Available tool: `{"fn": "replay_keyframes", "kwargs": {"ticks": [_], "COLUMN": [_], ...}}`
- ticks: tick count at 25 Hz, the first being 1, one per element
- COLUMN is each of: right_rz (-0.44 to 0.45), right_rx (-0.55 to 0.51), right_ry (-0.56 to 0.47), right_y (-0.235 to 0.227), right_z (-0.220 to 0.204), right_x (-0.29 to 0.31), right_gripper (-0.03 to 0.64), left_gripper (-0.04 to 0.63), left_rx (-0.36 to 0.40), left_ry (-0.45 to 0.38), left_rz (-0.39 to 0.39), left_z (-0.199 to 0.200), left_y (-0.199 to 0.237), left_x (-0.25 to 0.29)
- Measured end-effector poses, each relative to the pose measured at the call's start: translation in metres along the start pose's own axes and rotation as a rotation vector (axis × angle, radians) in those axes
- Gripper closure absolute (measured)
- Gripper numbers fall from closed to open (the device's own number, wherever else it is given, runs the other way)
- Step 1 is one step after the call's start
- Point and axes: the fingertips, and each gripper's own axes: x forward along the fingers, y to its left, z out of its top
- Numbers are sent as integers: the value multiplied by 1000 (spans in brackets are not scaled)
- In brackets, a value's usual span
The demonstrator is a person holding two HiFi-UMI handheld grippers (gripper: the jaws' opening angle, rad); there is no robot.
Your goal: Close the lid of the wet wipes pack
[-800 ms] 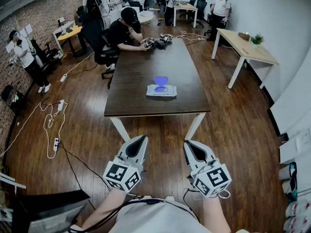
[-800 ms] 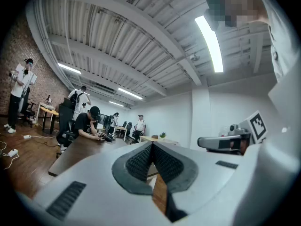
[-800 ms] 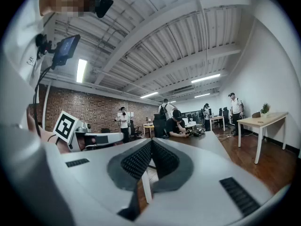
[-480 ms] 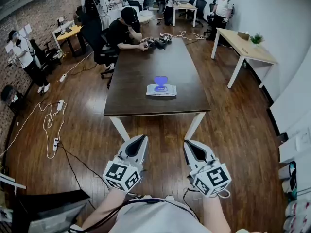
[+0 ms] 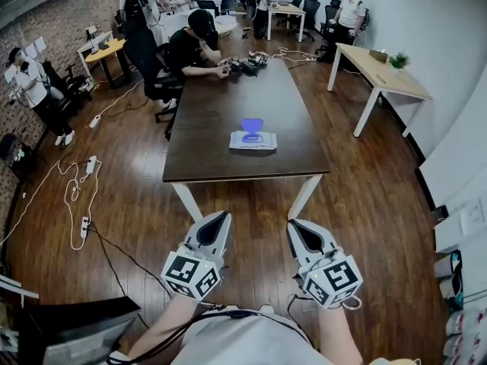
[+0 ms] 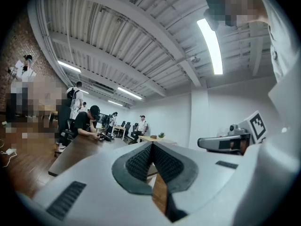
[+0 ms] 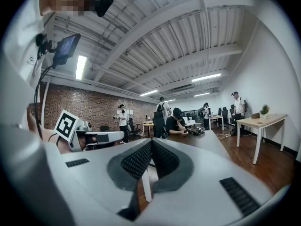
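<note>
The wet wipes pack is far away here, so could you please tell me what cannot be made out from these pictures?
- Wet wipes pack: too small in the head view to read its print or see the opening under its raised blue lid; neither gripper view shows it.
- Items at the table's far end: too small to identify.
- Hands holding the left gripper and right gripper: hidden under the marker cubes in the head view.
</note>
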Motion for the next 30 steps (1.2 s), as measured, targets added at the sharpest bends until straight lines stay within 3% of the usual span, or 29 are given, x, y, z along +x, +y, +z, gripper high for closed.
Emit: {"fn": "replay_keyframes", "kwargs": {"ticks": [11,20,30], "right_rz": [-36,-31,19], "right_rx": [3,25,33], "right_ry": [13,42,55], "right_y": [31,53,20], "right_z": [-5,-19,-31], "right_x": [23,42,98], "right_gripper": [612,612,612], "left_gripper": [594,594,594], "left_rx": [-10,-33,-31], "left_ry": [15,36,55], "left_rz": [-33,-16,33], "left_z": [-3,-15,-30], "left_y": [32,62,103], "left_x": [-19,-45,-15]}}
